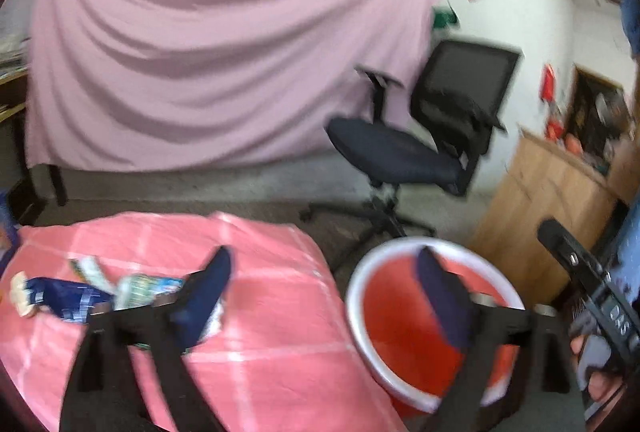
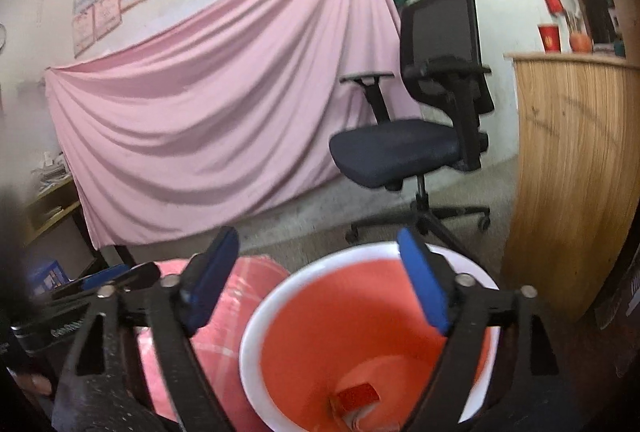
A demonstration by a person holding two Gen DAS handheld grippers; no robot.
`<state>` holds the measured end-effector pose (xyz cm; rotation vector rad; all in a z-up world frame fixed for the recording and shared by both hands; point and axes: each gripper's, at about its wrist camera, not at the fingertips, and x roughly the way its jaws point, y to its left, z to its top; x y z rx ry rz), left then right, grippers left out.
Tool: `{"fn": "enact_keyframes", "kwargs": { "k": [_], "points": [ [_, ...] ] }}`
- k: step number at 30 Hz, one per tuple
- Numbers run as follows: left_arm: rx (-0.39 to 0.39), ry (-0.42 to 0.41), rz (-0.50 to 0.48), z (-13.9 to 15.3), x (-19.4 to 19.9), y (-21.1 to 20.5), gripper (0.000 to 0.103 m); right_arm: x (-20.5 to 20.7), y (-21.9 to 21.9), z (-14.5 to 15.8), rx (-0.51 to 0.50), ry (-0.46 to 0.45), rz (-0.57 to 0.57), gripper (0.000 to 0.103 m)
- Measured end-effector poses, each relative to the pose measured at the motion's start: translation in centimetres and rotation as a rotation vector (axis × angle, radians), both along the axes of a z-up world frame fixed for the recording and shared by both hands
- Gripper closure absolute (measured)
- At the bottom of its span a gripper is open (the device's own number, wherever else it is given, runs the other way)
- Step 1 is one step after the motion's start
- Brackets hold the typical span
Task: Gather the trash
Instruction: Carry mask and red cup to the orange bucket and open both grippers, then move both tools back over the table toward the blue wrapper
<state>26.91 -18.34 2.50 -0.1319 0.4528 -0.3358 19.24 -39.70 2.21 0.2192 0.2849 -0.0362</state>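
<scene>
Pink-clothed bench (image 1: 260, 312) holds wrappers (image 1: 120, 288) at nine o'clock; both tongs (image 1: 324, 296) (image 2: 320, 284) spread empty, bucket (image 2: 280, 312) beside for drops.

Smooth glossy plastic red bucket (image 2: 372, 316) with white rim, matt pink checked cloth on the table (image 1: 264, 316) beside the bucket, shiny crinkled wrappers (image 1: 80, 292) on that cloth, grained wooden cabinet (image 2: 576, 168) behind the bucket, matt mesh-backed office chair (image 2: 436, 104).

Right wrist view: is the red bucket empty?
No. A small red packet and pale scraps lie at the bottom of the red bucket.
</scene>
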Motion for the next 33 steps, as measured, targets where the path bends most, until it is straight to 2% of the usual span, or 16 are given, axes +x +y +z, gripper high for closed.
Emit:
{"fn": "enact_keyframes", "kwargs": {
  "k": [3, 10, 14, 23, 28, 33],
  "points": [
    [-0.045, -0.061, 0.058, 0.9, -1.1, 2.3, 0.002, -0.7, 1.6, 1.0, -0.022, -0.072, 0.012, 0.0],
    [-0.013, -0.196, 0.159, 2.4, -4.0, 6.3, 0.002, -2.6, 6.3, 2.9, -0.072, -0.241, 0.096, 0.0],
    [-0.01, -0.249, 0.228, 2.4, -5.8, 9.1, 0.002, -3.1, 9.0, 3.4, -0.091, -0.295, 0.145, 0.0],
    [0.07, -0.302, 0.349, 1.3, -9.3, 15.3, 0.002, -2.4, 14.0, 3.6, -0.131, -0.329, 0.213, 0.0],
    [0.108, -0.283, 0.387, 0.0, -9.6, 17.7, 0.002, -1.5, 16.6, 2.8, -0.175, -0.306, 0.266, 0.0],
    [0.145, -0.232, 0.375, -1.6, -8.9, 19.5, 0.002, 0.2, 19.0, 1.7, -0.216, -0.24, 0.315, 0.0]
  ]
}}
